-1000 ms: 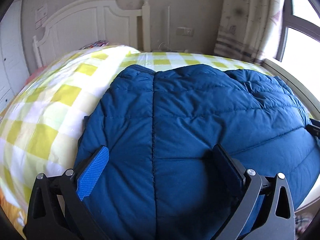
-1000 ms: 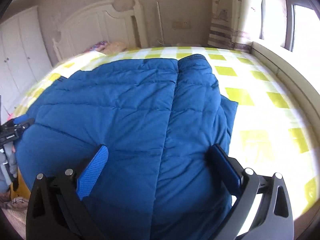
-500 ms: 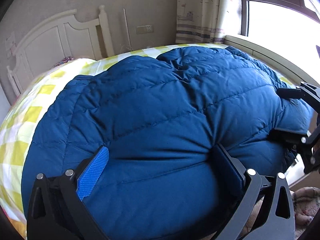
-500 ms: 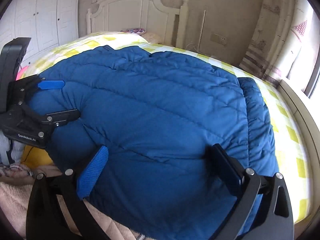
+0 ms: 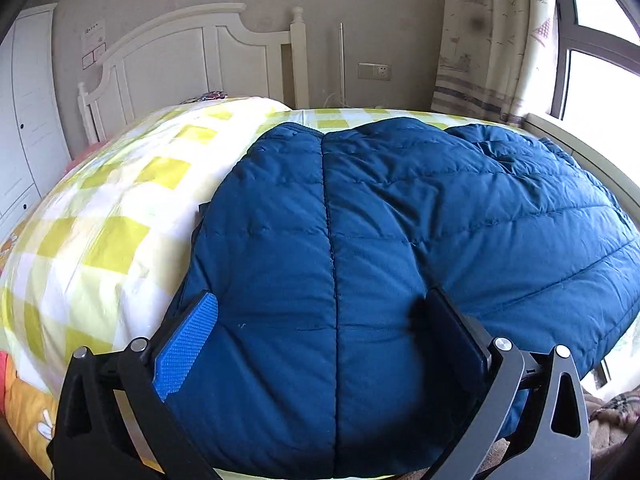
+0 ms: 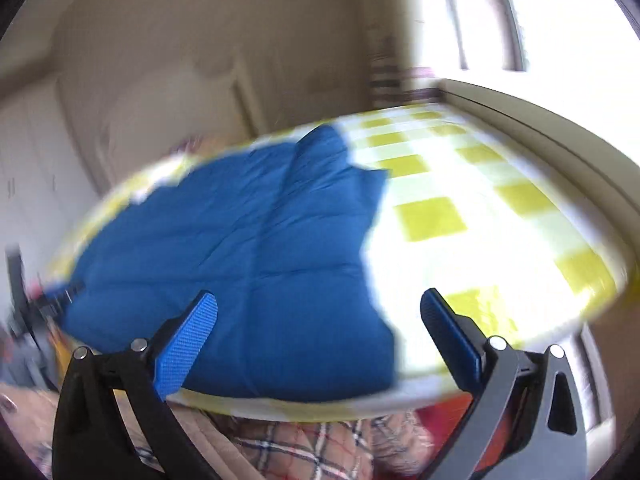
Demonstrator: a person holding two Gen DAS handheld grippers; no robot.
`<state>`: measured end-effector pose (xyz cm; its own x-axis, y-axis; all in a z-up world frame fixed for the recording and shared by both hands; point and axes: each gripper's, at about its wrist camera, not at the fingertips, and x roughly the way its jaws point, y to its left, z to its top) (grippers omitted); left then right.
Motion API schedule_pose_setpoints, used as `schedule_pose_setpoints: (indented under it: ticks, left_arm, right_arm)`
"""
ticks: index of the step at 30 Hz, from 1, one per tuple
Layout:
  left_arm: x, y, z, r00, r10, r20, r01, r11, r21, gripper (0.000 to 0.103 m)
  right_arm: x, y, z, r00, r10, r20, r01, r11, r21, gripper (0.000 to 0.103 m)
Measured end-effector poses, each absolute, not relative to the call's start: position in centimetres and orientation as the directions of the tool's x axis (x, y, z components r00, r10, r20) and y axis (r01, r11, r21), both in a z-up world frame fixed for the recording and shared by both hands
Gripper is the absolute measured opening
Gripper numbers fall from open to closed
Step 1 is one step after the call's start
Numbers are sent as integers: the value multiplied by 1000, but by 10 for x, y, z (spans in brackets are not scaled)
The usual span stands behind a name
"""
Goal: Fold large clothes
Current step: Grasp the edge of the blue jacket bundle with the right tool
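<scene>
A blue jacket point(image 5: 400, 248) lies spread on a checked bed point(image 5: 104, 224). The left gripper point(image 5: 320, 320) hovers over its near edge, jaws wide apart; the right gripper point(image 6: 320, 320), equally spread, straddles the jacket's right edge in a blurred view.

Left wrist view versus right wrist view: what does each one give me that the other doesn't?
Only the left wrist view shows the white headboard and wall socket sharply, plus the jacket's centre seam. Only the right wrist view, badly motion-blurred, shows the plaid blanket below the bed edge and the bare checked sheet right of the jacket. Both show the blue puffer jacket on the bed and open, empty jaws.
</scene>
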<state>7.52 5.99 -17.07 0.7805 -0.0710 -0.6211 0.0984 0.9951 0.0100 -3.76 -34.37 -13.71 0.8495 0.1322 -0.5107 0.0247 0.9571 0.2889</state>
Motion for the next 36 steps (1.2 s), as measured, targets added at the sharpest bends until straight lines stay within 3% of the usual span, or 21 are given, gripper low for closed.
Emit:
schedule_pose_setpoints:
  ticks: [5, 7, 9, 14, 21, 26, 31, 34, 36]
  left_arm:
    - [74, 54, -173, 790, -55, -611, 84, 996, 19, 99]
    - [72, 53, -173, 790, -49, -611, 81, 996, 25, 99]
    - [68, 58, -172, 788, -53, -614, 85, 996, 23, 99]
    - [69, 58, -172, 788, -54, -614, 85, 996, 22, 99]
    - [68, 57, -172, 795, -53, -604, 83, 996, 21, 99]
    - [68, 57, -173, 794, -53, -606, 83, 996, 22, 99]
    - [68, 58, -173, 791, -60, -609, 90, 996, 20, 99]
    - [67, 58, -173, 792, -64, -607, 94, 995, 17, 99]
    - [67, 57, -173, 791, -62, -608, 95, 995, 22, 99]
  right_arm:
    - [-63, -392, -167, 873, 248, -420, 49, 812, 582, 95]
    - [-67, -395, -176, 874, 324, -361, -6, 751, 660, 87]
    - [-67, -390, -183, 861, 391, -327, -53, 707, 705, 87]
    - [-51, -358, -187, 815, 467, -344, -104, 701, 706, 86]
    - [-27, -343, -177, 798, 455, -396, -85, 734, 674, 87]
    - [8, -320, -158, 761, 388, -519, -12, 809, 587, 93]
    - [38, -305, -156, 779, 329, -534, 49, 816, 575, 92]
    - [29, -311, -157, 816, 344, -465, 12, 794, 608, 42]
    - [18, -319, -158, 837, 357, -415, -14, 772, 636, 33]
